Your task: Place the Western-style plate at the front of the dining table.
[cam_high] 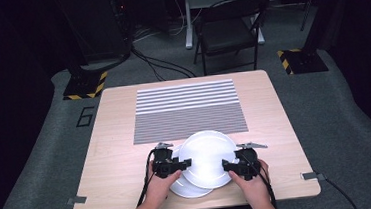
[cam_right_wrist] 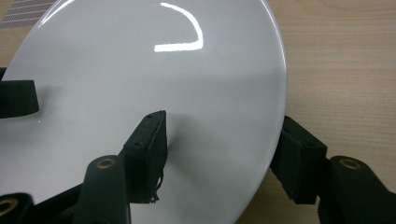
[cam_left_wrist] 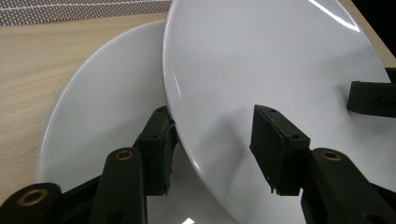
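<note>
At the bottom centre of the high view, a person's two forearms come up from the lower edge onto a light wooden table (cam_high: 122, 154). Each hand holds black two-jaw tongs. The left gripper (cam_high: 184, 163) sits left of centre and the right gripper (cam_high: 225, 165) right of centre, their jaws pointing toward each other.

Between them is a white upper plate (cam_high: 206, 155), tilted, with each gripper at one side of its rim. Under it and slightly toward the lower left lies a second white lower plate (cam_high: 182, 187), flat on the table.

In the left gripper view, the left gripper (cam_left_wrist: 212, 149) straddles the upper plate (cam_left_wrist: 280, 60): one jaw is below the rim and touches its edge, the other is above the plate's face with a gap beside it, so the jaws are part closed and not clamped. The lower plate (cam_left_wrist: 102, 107) fills the left of that frame.

In the right gripper view, the right gripper (cam_right_wrist: 224, 154) also straddles the rim of the upper plate (cam_right_wrist: 140, 88), one jaw over the face, one beneath the edge at the lower right; whether the pads press cannot be told.

Farther up in the high view, a grey striped mat (cam_high: 188, 110) lies across the table's far half. Beyond the table stands a dark folding chair (cam_high: 227, 28).
</note>
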The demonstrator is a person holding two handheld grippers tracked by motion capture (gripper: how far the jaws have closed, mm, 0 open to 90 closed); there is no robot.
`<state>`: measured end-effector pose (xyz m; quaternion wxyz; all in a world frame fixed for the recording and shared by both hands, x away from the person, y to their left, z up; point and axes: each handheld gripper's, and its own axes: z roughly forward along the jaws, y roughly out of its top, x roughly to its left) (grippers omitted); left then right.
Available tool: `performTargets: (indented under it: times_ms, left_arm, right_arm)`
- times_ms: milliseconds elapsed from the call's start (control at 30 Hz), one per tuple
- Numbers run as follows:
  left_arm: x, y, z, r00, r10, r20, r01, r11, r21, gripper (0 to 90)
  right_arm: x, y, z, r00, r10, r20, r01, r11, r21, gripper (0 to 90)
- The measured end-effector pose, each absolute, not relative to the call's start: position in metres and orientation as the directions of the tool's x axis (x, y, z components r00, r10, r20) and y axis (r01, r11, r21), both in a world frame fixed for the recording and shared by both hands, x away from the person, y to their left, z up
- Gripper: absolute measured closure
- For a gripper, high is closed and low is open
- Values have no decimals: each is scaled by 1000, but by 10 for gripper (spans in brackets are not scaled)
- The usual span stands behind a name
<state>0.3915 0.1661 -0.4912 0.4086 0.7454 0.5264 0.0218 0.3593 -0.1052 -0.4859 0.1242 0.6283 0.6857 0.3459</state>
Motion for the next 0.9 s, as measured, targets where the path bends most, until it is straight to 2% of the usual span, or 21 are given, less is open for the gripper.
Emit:
performTargets:
  times_ms: [233,333,900]
  left_arm:
    - [392,167,-488,446,805,-390,765,-117,633,507]
    - [394,167,-489,427,804,-414,779,-94,620,507]
    - [398,169,-486,396,806,-439,795,-62,603,506]
  right_arm:
    - [360,-105,-482,-170,946,275,775,-44,631,422]
    - [361,-106,-483,-175,945,278,774,-42,632,425]
    - [368,-108,-482,-126,930,346,812,-104,574,436]
